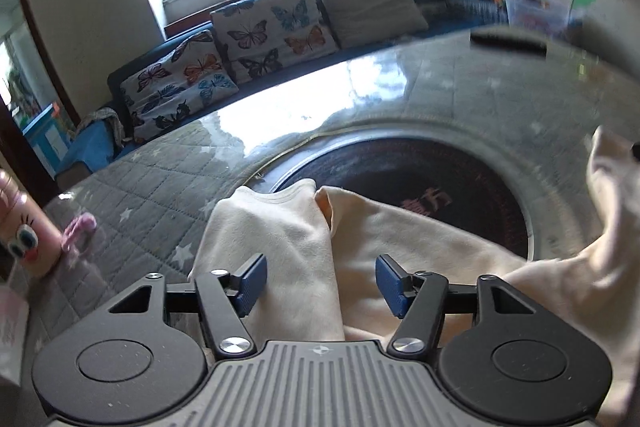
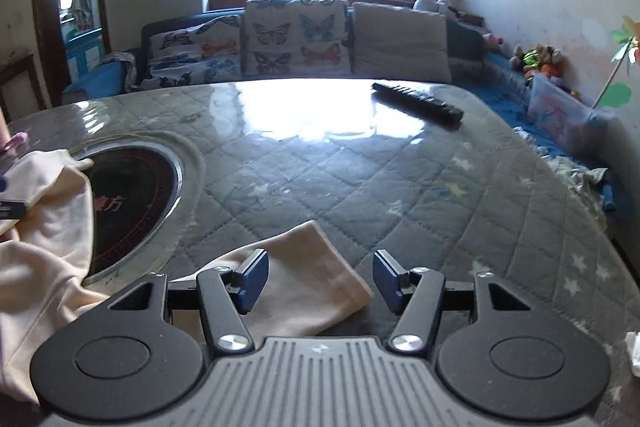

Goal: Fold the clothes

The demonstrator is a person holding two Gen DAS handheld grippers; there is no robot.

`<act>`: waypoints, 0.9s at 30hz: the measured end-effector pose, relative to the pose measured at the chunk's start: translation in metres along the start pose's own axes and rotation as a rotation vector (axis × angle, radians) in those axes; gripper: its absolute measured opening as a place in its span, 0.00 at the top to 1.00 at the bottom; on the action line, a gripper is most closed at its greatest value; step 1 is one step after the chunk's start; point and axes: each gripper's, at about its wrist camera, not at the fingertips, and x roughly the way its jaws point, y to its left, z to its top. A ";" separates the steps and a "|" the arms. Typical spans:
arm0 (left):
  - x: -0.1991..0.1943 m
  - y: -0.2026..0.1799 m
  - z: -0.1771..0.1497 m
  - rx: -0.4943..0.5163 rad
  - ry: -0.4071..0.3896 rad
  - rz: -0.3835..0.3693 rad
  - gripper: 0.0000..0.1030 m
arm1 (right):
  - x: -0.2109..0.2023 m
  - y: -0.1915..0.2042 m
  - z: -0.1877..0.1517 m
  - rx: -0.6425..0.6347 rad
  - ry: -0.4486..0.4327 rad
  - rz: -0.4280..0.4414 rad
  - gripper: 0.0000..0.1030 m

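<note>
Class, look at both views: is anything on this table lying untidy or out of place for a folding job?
Yes. The cream garment lies bunched and creased across the dark round inset, not flat. A remote sits at the far edge.

The cream garment is soft, matt knit cloth, its sleeve the same. It lies on a grey quilted star-print cloth counter under a glossy clear film, beside the round black glass plate, smooth and shiny. Each gripper has matt black plastic arms, ribbed blue pads and bright metal rivets.
</note>
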 end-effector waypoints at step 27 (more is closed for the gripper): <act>-0.075 0.074 -0.017 -0.217 -0.122 0.039 0.95 | 0.018 0.068 -0.013 -0.187 0.058 0.152 0.35</act>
